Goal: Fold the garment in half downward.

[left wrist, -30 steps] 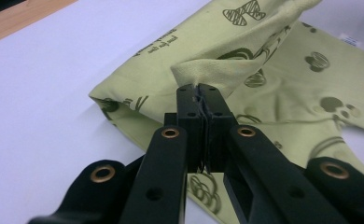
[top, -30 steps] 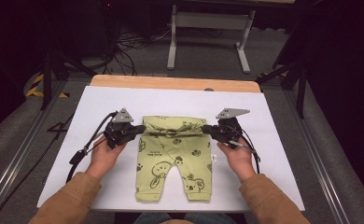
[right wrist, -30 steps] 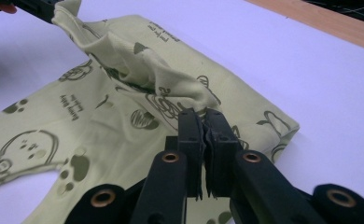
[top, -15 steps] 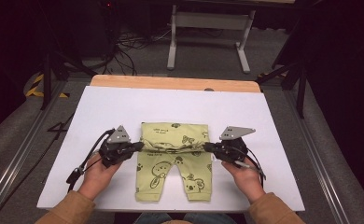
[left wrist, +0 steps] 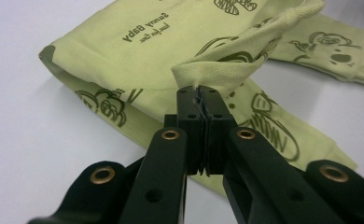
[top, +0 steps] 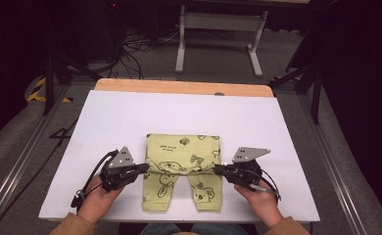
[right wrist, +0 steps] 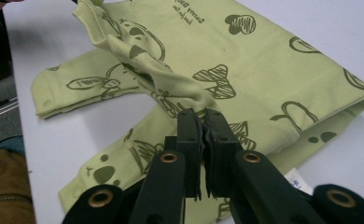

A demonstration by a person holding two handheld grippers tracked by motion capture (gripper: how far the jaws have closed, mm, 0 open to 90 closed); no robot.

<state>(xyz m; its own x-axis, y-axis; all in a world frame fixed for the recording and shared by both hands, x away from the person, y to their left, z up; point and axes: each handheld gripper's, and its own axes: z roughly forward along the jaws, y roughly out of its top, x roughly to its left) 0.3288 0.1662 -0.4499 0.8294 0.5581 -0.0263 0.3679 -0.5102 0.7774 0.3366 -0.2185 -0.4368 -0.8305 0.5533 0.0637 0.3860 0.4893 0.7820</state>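
Trousers (top: 182,166), pale green, printed "Sunny Baby", pinched by both grippers

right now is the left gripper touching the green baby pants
Touching. In the left gripper view the left gripper is shut on a pinched edge of the green baby pants.

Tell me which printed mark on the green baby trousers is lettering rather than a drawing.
The "Sunny Baby" text on the folded-over upper panel of the light green cotton baby trousers; every other mark is a cartoon doodle.
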